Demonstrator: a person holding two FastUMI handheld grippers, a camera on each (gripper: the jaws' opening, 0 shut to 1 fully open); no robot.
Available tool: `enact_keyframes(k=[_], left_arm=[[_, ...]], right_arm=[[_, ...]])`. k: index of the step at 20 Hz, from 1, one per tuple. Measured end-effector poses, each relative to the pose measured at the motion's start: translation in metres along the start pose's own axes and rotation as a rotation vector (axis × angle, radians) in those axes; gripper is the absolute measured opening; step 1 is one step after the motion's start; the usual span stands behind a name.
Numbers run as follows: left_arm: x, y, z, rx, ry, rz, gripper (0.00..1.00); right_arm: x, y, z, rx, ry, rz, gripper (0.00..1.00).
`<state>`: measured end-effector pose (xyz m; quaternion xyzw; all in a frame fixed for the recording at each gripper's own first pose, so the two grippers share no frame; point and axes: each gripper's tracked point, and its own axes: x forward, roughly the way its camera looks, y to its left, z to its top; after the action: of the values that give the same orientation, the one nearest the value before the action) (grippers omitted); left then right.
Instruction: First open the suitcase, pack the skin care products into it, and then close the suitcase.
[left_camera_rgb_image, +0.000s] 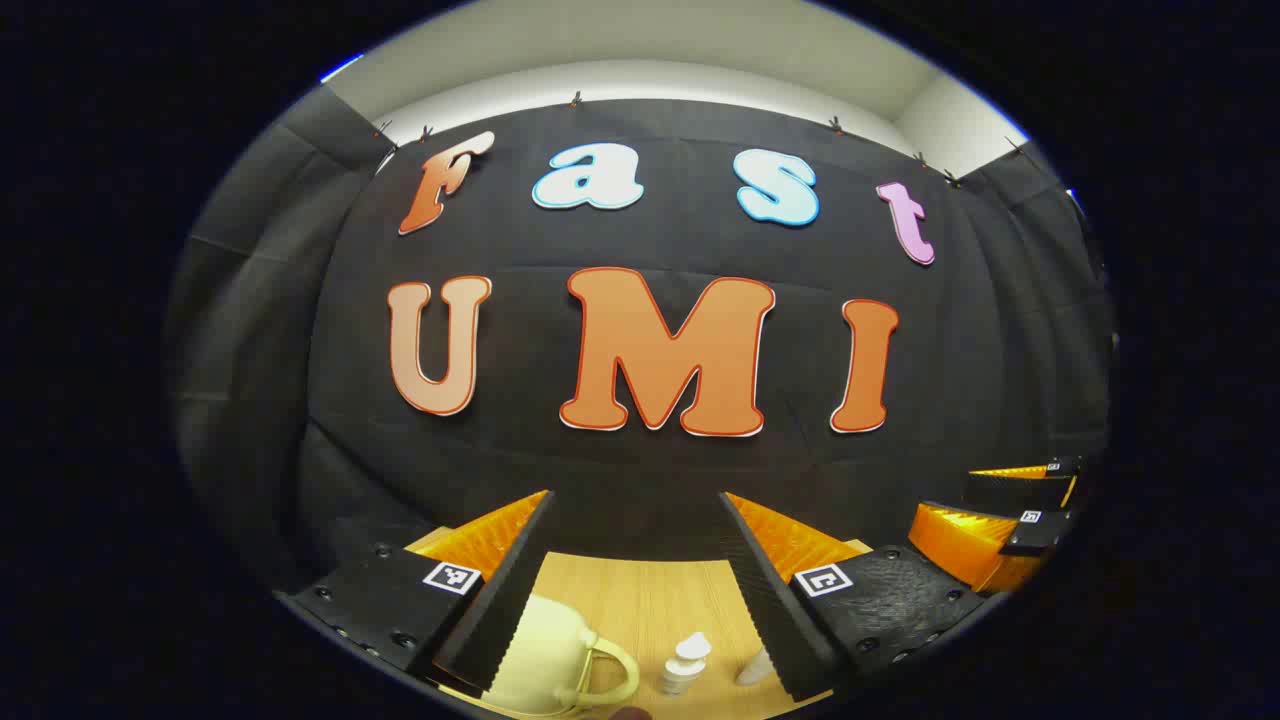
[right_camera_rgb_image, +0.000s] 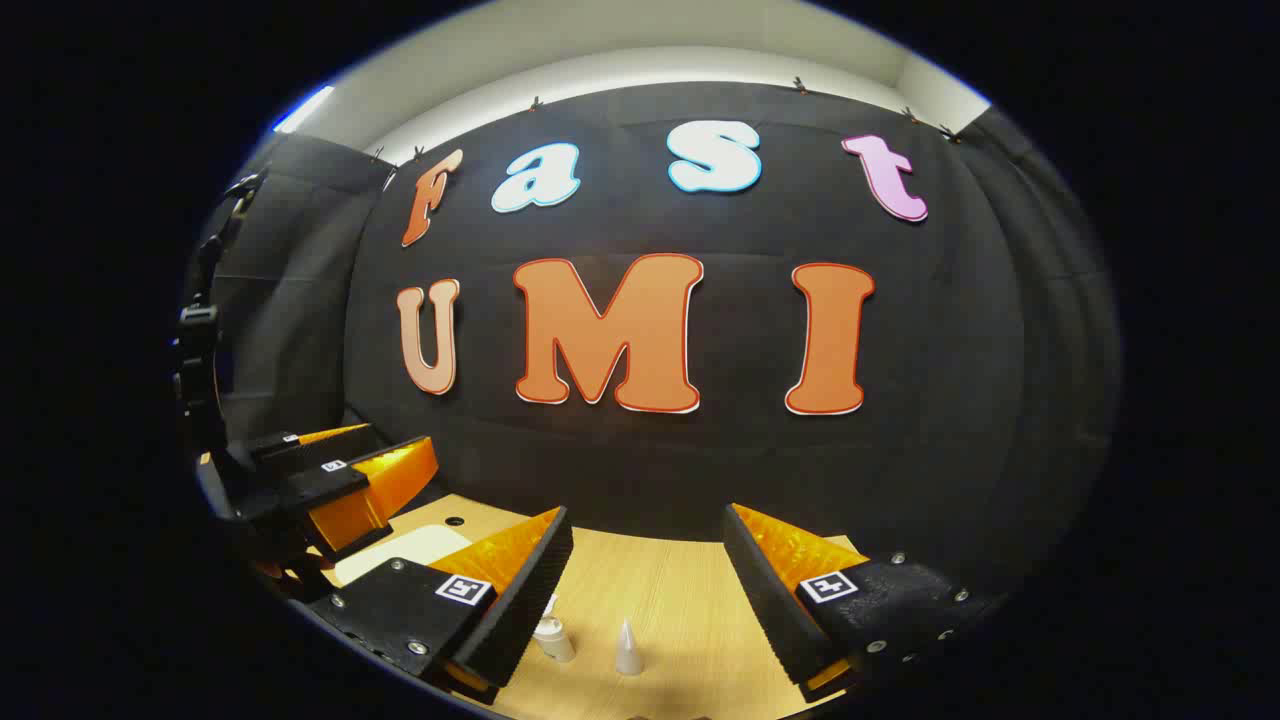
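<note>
My left gripper is held open above the wooden table, nothing between its fingers. Below it lies a pale yellow suitcase with a looped handle, its lid down as far as I can see. Beside it stand a small white pump bottle and a white pointed tube. My right gripper is also open and empty, above the pump bottle and the cone-shaped tube. The suitcase lies to their left, partly hidden behind a finger.
The right gripper shows at the far right of the left gripper view. The left gripper and its holder show at the left edge of the right gripper view. The booth's black cloth wall rises just behind the table.
</note>
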<state>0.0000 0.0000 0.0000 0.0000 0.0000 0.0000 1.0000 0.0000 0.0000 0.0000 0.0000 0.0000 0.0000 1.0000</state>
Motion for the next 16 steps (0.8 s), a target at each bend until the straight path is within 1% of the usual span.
enact_keyframes(k=[2, 3, 4, 5, 6, 7, 8, 9, 10, 11, 12, 14, 16], left_arm=[[0.014, -0.006, 0.013, 0.010, -0.018, 0.000, 0.96], [0.021, -0.010, 0.017, 0.032, -0.021, 0.002, 0.98], [0.023, -0.013, 0.020, 0.053, -0.034, 0.002, 0.96], [0.021, -0.014, 0.021, 0.069, -0.046, -0.001, 0.96], [0.022, -0.018, 0.021, 0.080, -0.050, -0.007, 0.96], [0.023, -0.021, 0.019, 0.089, -0.048, -0.006, 0.96], [0.023, -0.023, 0.018, 0.097, -0.043, -0.007, 0.98], [0.025, -0.027, 0.015, 0.101, -0.042, -0.008, 0.96], [0.026, -0.030, 0.015, 0.097, -0.042, -0.011, 0.96], [0.026, -0.032, 0.014, 0.085, -0.045, -0.014, 0.96], [0.025, -0.031, 0.015, 0.076, -0.049, -0.007, 0.96], [0.019, -0.029, 0.021, 0.070, -0.075, 0.005, 0.96], [0.013, -0.028, 0.021, 0.097, -0.085, 0.024, 0.96]], right_arm=[[0.007, -0.010, 0.009, -0.012, -0.044, -0.012, 0.96], [0.007, -0.008, 0.007, 0.001, -0.043, -0.006, 0.96], [0.008, -0.008, 0.005, 0.017, -0.038, 0.001, 0.96], [0.009, -0.008, 0.001, 0.021, -0.030, 0.009, 0.96], [0.011, -0.010, -0.005, 0.018, -0.017, 0.008, 1.00], [0.010, -0.012, -0.009, 0.018, -0.006, 0.014, 0.96], [0.009, -0.013, -0.012, 0.024, -0.005, 0.013, 0.96], [0.008, -0.015, -0.015, 0.038, 0.002, 0.014, 0.96], [0.006, -0.013, -0.020, 0.053, 0.017, 0.020, 0.96], [0.006, -0.014, -0.025, 0.060, 0.029, 0.026, 1.00], [0.006, -0.010, -0.027, 0.052, 0.036, 0.045, 0.96], [0.003, -0.012, -0.020, 0.035, 0.007, 0.054, 0.96], [0.005, -0.006, -0.022, 0.037, 0.002, 0.080, 0.96]])
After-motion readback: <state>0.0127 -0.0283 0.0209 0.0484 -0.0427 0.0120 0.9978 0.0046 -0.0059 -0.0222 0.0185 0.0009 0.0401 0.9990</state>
